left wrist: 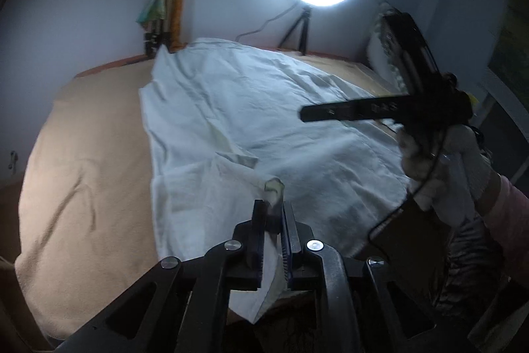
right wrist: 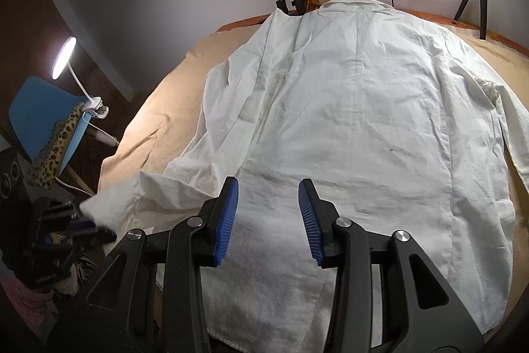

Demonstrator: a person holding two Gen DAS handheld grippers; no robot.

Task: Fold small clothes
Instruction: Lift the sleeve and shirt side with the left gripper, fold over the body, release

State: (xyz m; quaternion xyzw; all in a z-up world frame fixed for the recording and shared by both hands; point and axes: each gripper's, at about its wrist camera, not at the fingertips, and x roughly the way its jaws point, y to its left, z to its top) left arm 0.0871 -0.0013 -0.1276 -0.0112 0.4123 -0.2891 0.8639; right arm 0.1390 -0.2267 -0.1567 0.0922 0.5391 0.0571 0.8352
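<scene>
A white, creased woven shirt [right wrist: 347,108] is spread across the middle of the frame on a tan fleecy blanket [right wrist: 165,121]. Its sleeve cuff [left wrist: 272,187] is pinched between the ridged pads of the left gripper [left wrist: 273,214]. The right gripper [right wrist: 267,220], blue ribbed pads parted, is held empty above the hem; no lettering can be read.

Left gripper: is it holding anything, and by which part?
Yes. The left gripper pinches the white shirt by a sleeve cuff. The right gripper holds nothing.
</scene>
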